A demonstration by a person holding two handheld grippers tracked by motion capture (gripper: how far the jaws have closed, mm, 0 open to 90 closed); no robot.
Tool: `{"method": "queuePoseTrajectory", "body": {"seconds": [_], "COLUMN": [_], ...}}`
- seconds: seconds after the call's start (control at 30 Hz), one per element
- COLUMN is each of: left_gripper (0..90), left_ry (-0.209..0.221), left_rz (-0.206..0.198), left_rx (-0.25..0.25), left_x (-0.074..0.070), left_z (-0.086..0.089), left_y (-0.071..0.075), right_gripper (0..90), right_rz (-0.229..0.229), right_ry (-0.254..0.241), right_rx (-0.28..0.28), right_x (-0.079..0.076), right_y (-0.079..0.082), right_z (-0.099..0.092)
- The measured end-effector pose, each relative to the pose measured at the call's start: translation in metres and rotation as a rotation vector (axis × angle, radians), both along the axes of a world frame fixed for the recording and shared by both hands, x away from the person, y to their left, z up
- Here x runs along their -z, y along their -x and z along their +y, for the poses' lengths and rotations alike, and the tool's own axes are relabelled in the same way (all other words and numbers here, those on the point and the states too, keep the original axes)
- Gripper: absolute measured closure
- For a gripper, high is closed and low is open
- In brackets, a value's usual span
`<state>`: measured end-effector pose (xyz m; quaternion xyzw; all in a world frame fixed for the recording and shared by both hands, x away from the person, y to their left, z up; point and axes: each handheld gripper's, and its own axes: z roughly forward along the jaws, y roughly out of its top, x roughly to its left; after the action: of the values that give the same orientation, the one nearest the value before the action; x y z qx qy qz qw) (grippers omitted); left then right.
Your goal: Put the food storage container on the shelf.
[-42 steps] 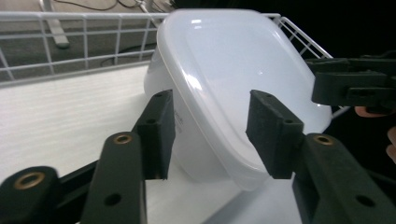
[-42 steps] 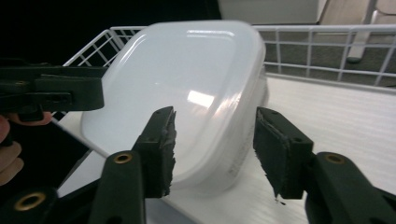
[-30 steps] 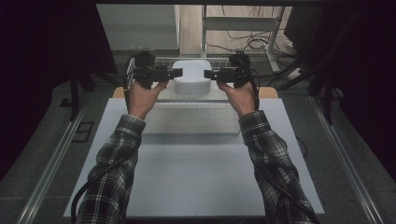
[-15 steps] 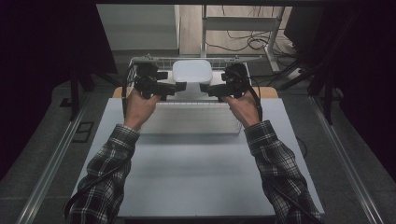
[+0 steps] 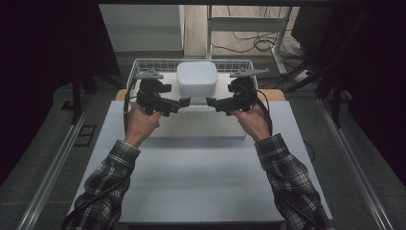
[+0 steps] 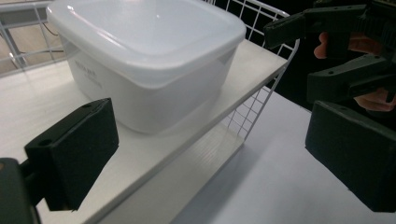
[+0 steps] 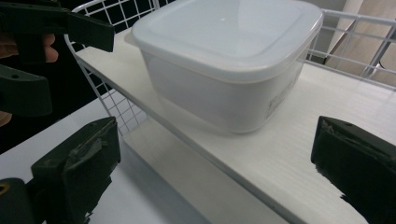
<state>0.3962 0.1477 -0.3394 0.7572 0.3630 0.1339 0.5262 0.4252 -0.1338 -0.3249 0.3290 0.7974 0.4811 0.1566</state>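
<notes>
left gripper: fingers wide, empty | right gripper: same | container near shelf edge

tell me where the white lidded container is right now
The white container sits on a white shelf board inside the wire basket, at the table's far edge in the high view, beyond the left gripper and right gripper.

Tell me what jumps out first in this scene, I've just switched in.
A white lidded container sits on a white shelf edged by a wire basket, at the table's far end. The left gripper and right gripper hang open just in front of it, tips facing each other.
</notes>
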Motion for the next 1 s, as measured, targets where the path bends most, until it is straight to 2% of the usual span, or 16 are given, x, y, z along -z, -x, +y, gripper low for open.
{"method": "queuePoseTrajectory", "body": {"seconds": [0.13, 0.33, 0.73, 1.0], "left_gripper": [2.8, 2.6, 2.6, 2.7], "left_ry": [-0.007, -0.015, -0.028, -0.028], "left_rz": [-0.002, -0.025, -0.020, -0.008], "left_rx": [0.004, 0.012, 0.030, 0.032], "left_x": [0.005, 0.011, 0.020, 0.034], "left_z": [0.001, 0.001, 0.000, 0.003], "left_y": [0.005, 0.013, 0.032, 0.046], "right_gripper": [1.1, 1.3, 1.2, 0.9], "right_rz": [-0.005, -0.011, -0.029, -0.035], "right_ry": [0.006, 0.010, 0.010, 0.016], "right_rx": [-0.005, -0.008, -0.035, -0.058], "right_x": [0.003, 0.007, 0.012, 0.022], "right_y": [0.004, 0.011, 0.028, 0.041], "right_z": [-0.002, -0.004, -0.006, -0.009]}}
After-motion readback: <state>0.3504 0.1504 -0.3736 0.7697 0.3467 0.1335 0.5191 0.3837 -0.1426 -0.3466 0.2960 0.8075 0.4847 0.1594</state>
